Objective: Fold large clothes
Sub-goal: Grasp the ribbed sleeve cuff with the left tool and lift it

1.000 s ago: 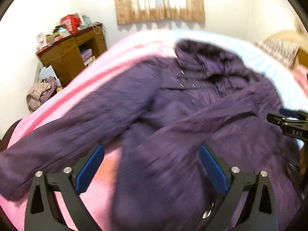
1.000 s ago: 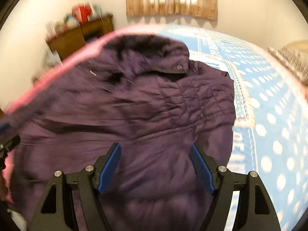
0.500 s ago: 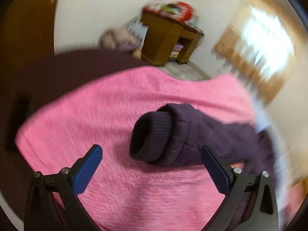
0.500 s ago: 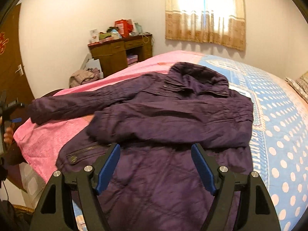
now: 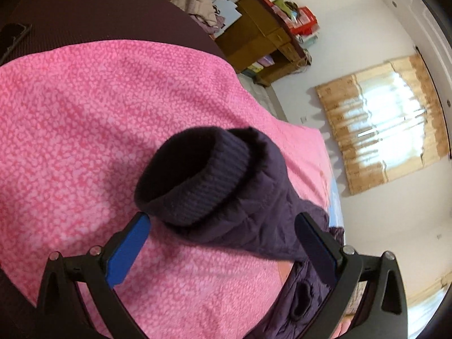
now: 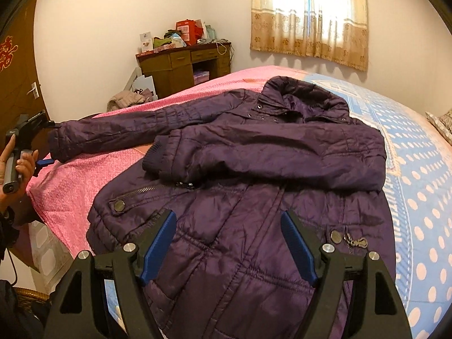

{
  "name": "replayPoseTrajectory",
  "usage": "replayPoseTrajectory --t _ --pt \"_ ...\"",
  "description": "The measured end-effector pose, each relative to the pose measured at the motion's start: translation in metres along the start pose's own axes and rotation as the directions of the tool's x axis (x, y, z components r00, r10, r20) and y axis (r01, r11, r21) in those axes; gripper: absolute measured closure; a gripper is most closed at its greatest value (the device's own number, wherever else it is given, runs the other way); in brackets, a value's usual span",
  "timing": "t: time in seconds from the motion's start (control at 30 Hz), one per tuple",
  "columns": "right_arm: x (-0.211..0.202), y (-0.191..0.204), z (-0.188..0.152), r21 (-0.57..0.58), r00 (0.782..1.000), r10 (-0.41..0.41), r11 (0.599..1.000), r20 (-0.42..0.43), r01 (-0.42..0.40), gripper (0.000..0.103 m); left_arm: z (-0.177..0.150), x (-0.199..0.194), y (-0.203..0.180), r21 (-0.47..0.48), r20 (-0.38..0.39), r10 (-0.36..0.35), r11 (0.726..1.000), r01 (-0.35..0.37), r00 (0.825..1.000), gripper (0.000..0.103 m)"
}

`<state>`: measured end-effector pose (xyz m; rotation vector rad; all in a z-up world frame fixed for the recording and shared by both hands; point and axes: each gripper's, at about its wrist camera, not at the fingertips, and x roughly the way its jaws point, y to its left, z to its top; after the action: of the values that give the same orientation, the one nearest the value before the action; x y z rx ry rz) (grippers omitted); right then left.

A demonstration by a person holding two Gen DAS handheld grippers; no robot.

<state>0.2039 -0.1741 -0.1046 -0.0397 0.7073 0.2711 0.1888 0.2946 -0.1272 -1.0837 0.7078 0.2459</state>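
On the pink blanket (image 5: 84, 107), the purple jacket (image 6: 254, 169) has its ribbed cuff (image 5: 195, 178) just before the released left gripper (image 5: 223, 243); the right gripper (image 6: 228, 243) hangs released over its hem.

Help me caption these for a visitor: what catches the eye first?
A big purple padded jacket spread across the bed, one sleeve folded over its chest, the other stretched toward the pink blanket. Up close in the left view, that sleeve's ribbed cuff gapes just ahead of the left gripper, jaws open.
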Motion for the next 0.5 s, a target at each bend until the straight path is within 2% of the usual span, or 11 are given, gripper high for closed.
replayPoseTrajectory --t 0.1,0.17,0.2,0.23,0.27,0.3,0.33,0.5 --pt "0.001 0.001 -0.005 0.01 1.0 0.011 1.0 -0.006 -0.011 0.027 0.007 0.011 0.001 -0.026 0.056 0.027 0.999 -0.026 0.998 0.001" --pt "0.001 0.003 -0.007 0.008 1.0 0.015 1.0 -0.007 -0.015 0.027 0.012 0.017 0.004 -0.036 0.08 0.023 0.999 -0.021 0.997 0.01" --pt "0.002 0.003 -0.009 0.007 1.0 0.017 1.0 -0.007 -0.016 0.027 0.015 0.02 0.003 -0.025 0.09 0.014 1.0 -0.012 0.996 0.028" --pt "0.002 0.003 -0.01 0.009 1.0 0.019 1.0 -0.007 -0.019 0.027 0.016 0.024 0.001 -0.005 0.097 0.006 1.0 -0.006 0.995 0.041" --pt "0.002 0.003 -0.012 0.012 1.0 0.021 1.0 -0.007 -0.021 0.027 0.018 0.026 0.0 0.014 0.103 -0.005 1.0 0.004 0.995 0.046" --pt "0.002 0.002 -0.012 0.015 1.0 0.022 1.0 -0.008 -0.022 0.027 0.02 0.028 -0.003 0.032 0.109 -0.024 0.999 0.021 0.994 0.061" --pt "0.002 0.001 -0.014 0.02 1.0 0.024 1.0 -0.008 -0.024 0.027 0.02 0.027 -0.004 0.046 0.11 -0.035 0.999 0.03 0.993 0.08" --pt "-0.003 -0.005 -0.017 0.054 0.999 0.03 0.998 0.01 -0.031 0.027 0.028 0.008 -0.023 0.121 0.16 -0.114 0.988 0.095 0.98 0.085"
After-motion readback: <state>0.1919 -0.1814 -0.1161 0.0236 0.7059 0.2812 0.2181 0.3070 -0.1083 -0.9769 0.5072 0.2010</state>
